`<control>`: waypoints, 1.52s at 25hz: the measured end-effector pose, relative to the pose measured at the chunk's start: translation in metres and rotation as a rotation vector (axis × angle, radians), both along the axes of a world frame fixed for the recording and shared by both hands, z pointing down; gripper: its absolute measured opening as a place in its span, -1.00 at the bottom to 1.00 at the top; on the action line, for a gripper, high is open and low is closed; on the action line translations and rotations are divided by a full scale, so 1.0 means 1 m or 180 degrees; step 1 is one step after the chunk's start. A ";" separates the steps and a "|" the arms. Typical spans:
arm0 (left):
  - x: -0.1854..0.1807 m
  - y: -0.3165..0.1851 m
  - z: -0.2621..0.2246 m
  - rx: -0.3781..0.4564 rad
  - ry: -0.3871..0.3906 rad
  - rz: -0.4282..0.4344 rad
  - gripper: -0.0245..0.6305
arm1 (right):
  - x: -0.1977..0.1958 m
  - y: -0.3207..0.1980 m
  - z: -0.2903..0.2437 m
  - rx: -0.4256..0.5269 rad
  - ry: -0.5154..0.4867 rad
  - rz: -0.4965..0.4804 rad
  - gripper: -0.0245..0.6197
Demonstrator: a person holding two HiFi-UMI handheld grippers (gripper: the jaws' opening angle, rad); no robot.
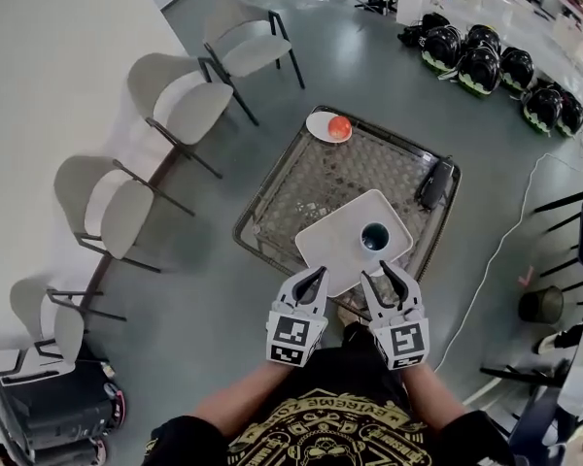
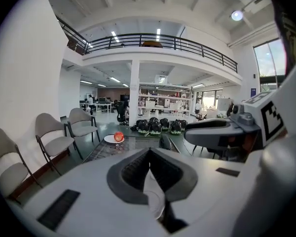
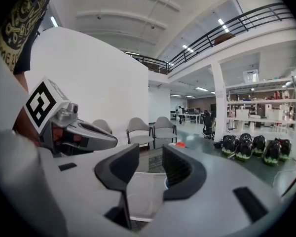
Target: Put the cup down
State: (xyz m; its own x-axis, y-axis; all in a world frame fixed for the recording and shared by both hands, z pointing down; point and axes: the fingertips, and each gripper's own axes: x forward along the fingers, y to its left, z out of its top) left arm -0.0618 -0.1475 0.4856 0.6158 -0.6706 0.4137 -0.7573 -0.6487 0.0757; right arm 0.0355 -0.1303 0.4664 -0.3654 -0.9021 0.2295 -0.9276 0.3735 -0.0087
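Left gripper [image 1: 320,274]: the jaws were closed, tips meeting. The left gripper view showed nothing caught between them, only a pale surface visible through the gap behind the tips.

Right gripper [image 1: 379,276]: the jaws stood partly apart with a clear gap. The right gripper view showed nothing between the pads, and the white tray [image 1: 342,229] was visible through the opening. Neither tool had hold of anything.

Cup [image 1: 374,237]: a dark teal cup stood upright, mouth up, on the tray. It was directly ahead of the right gripper's tips, near them but clear of them. It lay ahead of the left gripper and off to that tool's inner side.

Tray: it rested on the mesh-topped table [image 1: 311,178]. Its near corner lay below the tips of both grippers. From the head view it could not be told whether either tool touched it.

Other items: a white plate [image 1: 320,122] sat at the table's far corner, well ahead of the left gripper. It carried a round orange-red fruit [image 1: 339,127]. A black device [image 1: 435,183] lay on the table ahead of the right gripper, toward that tool's outer side. A row of chairs [image 1: 185,100] stood on the floor off the left gripper's outer side. A cluster of helmets [image 1: 481,61] lay on the floor far ahead, beyond the right gripper's outer side.
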 end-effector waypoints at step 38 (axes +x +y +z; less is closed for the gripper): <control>-0.077 0.106 -0.059 0.0013 0.0559 0.0172 -0.90 | -0.096 0.090 -0.077 -0.0131 -0.0016 -0.0016 -0.90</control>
State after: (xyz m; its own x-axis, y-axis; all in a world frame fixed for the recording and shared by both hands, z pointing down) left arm -0.1389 -0.0413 0.4269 0.7135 -0.6360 0.2939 -0.6967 -0.6887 0.2010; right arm -0.0603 -0.0398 0.3899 -0.3713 -0.8900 0.2646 -0.9256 0.3775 -0.0289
